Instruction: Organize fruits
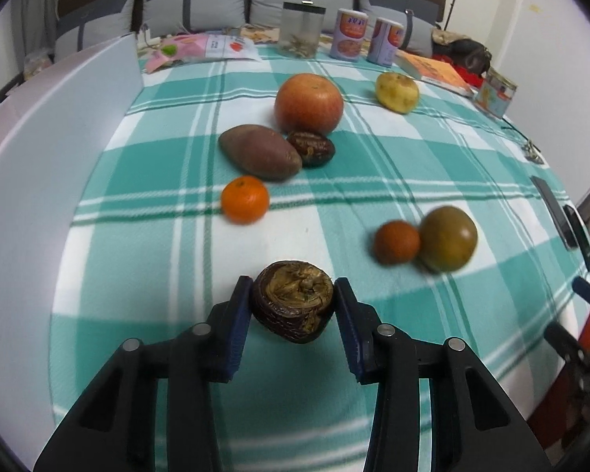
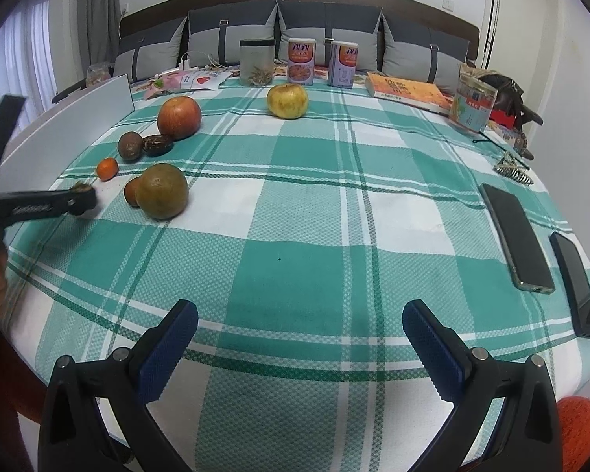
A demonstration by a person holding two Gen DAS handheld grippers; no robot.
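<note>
Between your left gripper's jaws sits the dark wrinkled fruit, both pads pressed against its sides, low over the checked cloth on the bed. Keep the squeeze light; it looks soft. Carry it ahead toward its twin beside the big red apple. Your right gripper hangs wide open, holding nothing. Far ahead, the clear jar holds something pale, probably dried bits.
</note>
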